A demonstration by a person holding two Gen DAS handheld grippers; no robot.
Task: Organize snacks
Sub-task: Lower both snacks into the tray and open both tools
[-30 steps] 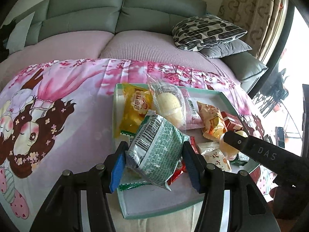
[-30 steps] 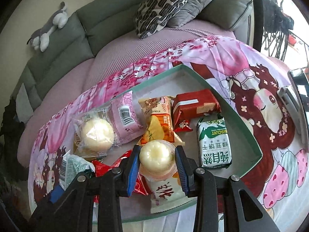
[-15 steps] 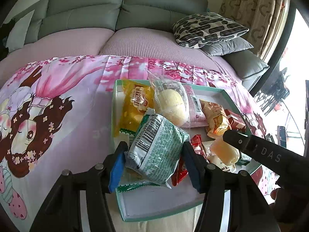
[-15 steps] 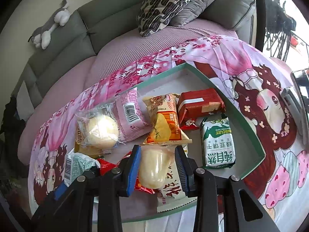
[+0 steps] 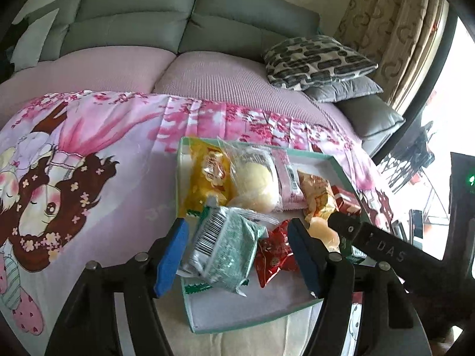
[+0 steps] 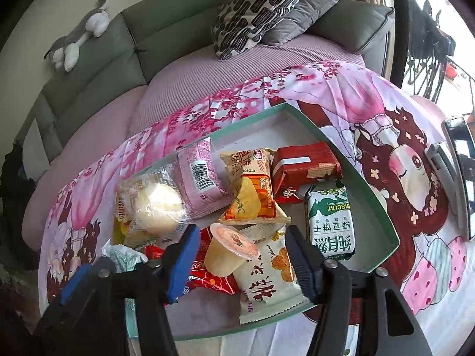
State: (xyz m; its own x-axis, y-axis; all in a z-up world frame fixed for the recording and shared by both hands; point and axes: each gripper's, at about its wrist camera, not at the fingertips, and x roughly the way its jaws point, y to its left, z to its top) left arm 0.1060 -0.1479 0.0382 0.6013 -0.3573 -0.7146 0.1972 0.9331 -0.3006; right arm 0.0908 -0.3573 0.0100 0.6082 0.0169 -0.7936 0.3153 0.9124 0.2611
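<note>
A: Left wrist view first. What's the left gripper (image 5: 237, 255) doing?

B: Its blue-padded fingers (image 5: 170, 256) are standing apart, neither pad touching anything. The green foil snack pack (image 5: 224, 250), crinkled, barcode side up, is lying between them, tilted and blurred, resting at the tray's near-left corner. A red glossy wrapper (image 5: 274, 253) is sitting just to its right.

A: Tray?

B: A shallow rectangular tray (image 5: 252, 316), teal rim, pale floor, is sitting on a pink cartoon-print blanket (image 5: 89, 154). At the far end a yellow crinkly bag (image 5: 207, 178) and a clear-wrapped round bun (image 5: 256, 179) are overlapping. The jelly cup (image 5: 323, 233), translucent plastic, is showing past the black arm of the other tool.

A: Right wrist view?

B: The right gripper (image 6: 242, 258) is spread wide too. The jelly cup (image 6: 230, 250) is lying on its side between the fingers, peach foil lid facing up and right, touching neither pad. It's resting on a white matte packet (image 6: 268, 281) with black brush lettering and on the red wrapper (image 6: 209, 279).

A: Anything else in the tray?

B: A green-and-white biscuit pack (image 6: 331, 222), flat and rectangular, is lying by the right wall. A red brick-shaped wafer pack (image 6: 305, 164) is behind it, an orange pillow bag (image 6: 252, 195) beside that, then a pink packet (image 6: 200, 184) with a barcode.

A: Background?

B: Grey leather sofa (image 6: 148, 47), patterned cushion (image 6: 258, 9), plush toy (image 6: 80, 34) on the backrest.
</note>
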